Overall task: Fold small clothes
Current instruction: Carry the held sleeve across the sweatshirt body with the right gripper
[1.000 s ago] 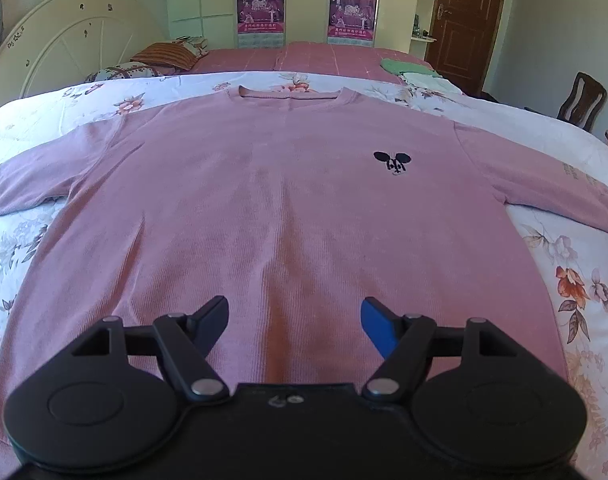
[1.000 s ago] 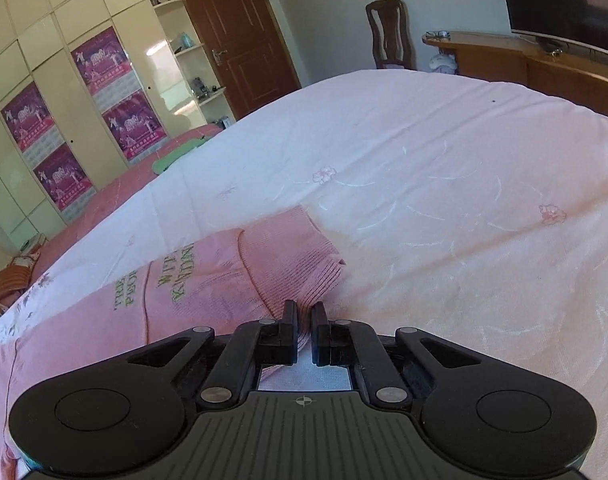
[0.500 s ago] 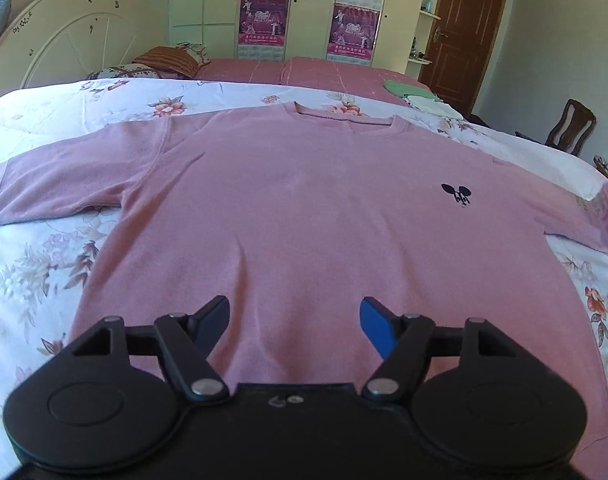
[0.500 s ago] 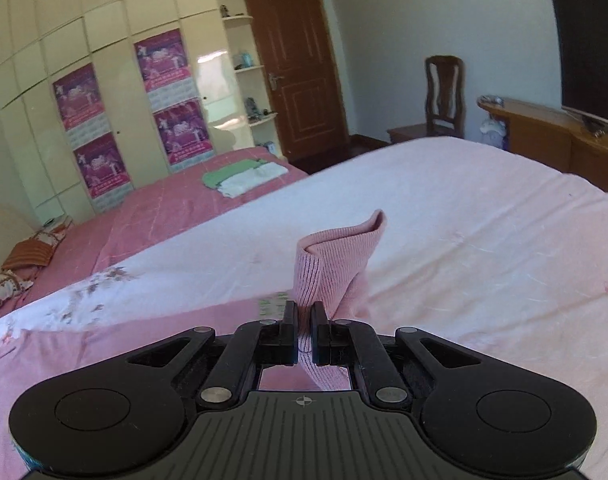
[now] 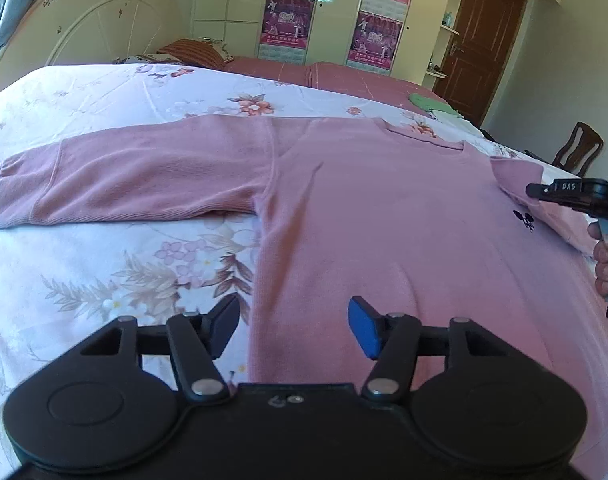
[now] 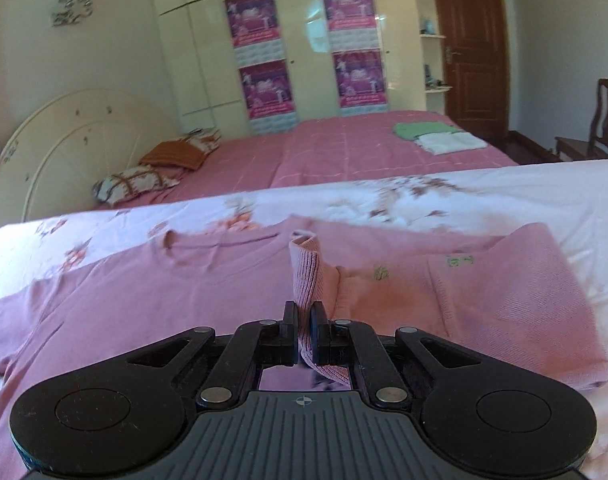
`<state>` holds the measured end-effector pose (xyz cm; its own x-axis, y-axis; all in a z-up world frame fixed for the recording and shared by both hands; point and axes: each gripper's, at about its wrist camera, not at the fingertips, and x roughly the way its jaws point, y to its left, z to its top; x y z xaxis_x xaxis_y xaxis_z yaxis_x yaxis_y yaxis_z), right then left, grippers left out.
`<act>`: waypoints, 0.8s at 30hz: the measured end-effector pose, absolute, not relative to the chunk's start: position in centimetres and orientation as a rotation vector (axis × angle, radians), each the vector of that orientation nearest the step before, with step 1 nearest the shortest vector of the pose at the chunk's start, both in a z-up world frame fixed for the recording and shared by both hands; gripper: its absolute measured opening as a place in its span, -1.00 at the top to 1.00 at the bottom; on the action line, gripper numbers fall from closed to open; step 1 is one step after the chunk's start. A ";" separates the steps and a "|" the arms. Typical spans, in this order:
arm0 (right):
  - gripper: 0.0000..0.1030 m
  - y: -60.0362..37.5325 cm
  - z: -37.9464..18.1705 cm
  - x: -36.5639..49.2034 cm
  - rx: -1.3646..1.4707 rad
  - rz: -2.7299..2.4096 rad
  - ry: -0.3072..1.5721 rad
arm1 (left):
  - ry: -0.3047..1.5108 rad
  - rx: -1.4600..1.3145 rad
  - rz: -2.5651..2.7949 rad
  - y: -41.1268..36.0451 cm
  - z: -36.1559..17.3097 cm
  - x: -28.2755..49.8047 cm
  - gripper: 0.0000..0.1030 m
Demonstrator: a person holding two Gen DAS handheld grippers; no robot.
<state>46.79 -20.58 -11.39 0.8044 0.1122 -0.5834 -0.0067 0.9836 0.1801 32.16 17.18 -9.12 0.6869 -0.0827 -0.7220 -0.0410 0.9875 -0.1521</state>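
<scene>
While right tool (image 6: 303, 332) pinches cuff (image 6: 306, 272), sweater (image 5: 384, 240) collar faces wardrobe; left tool (image 5: 294, 330) closing, empty.

Floral bedsheet (image 5: 104, 272) across the lower left. Cream round headboard (image 5: 100, 28) upper left. Purple posters (image 6: 260, 52) on wardrobe doors, top centre. Brown door (image 6: 472, 48) upper right. Wooden chair (image 5: 580, 152) at right edge. Folded green and white clothes (image 6: 436, 136) on pink bedspread (image 6: 324, 156).

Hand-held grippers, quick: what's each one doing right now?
Left hand-held gripper: jaws closing, nothing between them, above the pink sweater.
Right hand-held gripper: closed on the sweater's sleeve cuff.
</scene>
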 end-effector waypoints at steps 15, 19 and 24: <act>0.23 -10.9 -15.2 44.5 0.020 0.190 0.622 | 0.784 -0.303 -0.143 17.0 -9.6 37.7 -0.08; 0.23 -15.3 -14.3 42.2 0.123 0.089 0.597 | 0.785 -0.357 -0.301 12.0 -10.5 43.5 0.16; 0.23 -20.8 -13.6 39.7 0.224 -0.019 0.611 | 0.857 -0.353 -0.407 5.3 -12.5 51.5 0.16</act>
